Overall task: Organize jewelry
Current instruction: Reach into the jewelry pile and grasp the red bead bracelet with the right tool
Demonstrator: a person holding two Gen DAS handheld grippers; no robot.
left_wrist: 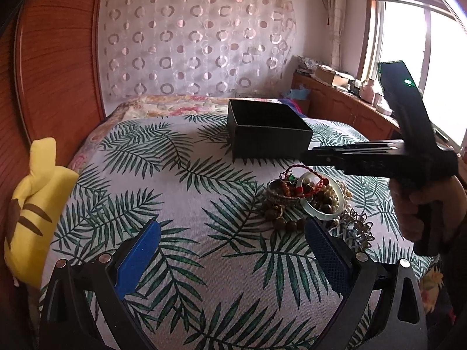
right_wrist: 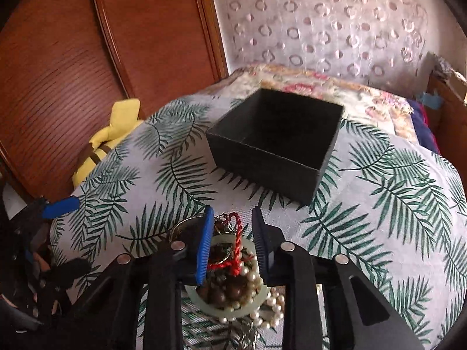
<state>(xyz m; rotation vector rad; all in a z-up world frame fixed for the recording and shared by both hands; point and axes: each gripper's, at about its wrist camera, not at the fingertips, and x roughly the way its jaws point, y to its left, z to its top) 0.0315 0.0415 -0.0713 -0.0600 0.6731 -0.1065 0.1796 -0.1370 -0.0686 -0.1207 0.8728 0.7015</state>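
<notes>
A heap of jewelry lies on the leaf-print cloth: a pale jade bangle, a red cord loop, brown wooden beads and a pearl string. Behind it stands an open black box with nothing seen inside. My right gripper hovers just over the heap, its blue pads narrowed either side of the red cord and not pressing it. My left gripper stands wide open with nothing between its pads, low over the cloth, the heap just past its right finger.
A yellow plush toy lies at the cloth's left edge against a wooden panel. A person's hand holds the right gripper's handle. A cluttered wooden cabinet runs under the window at the right.
</notes>
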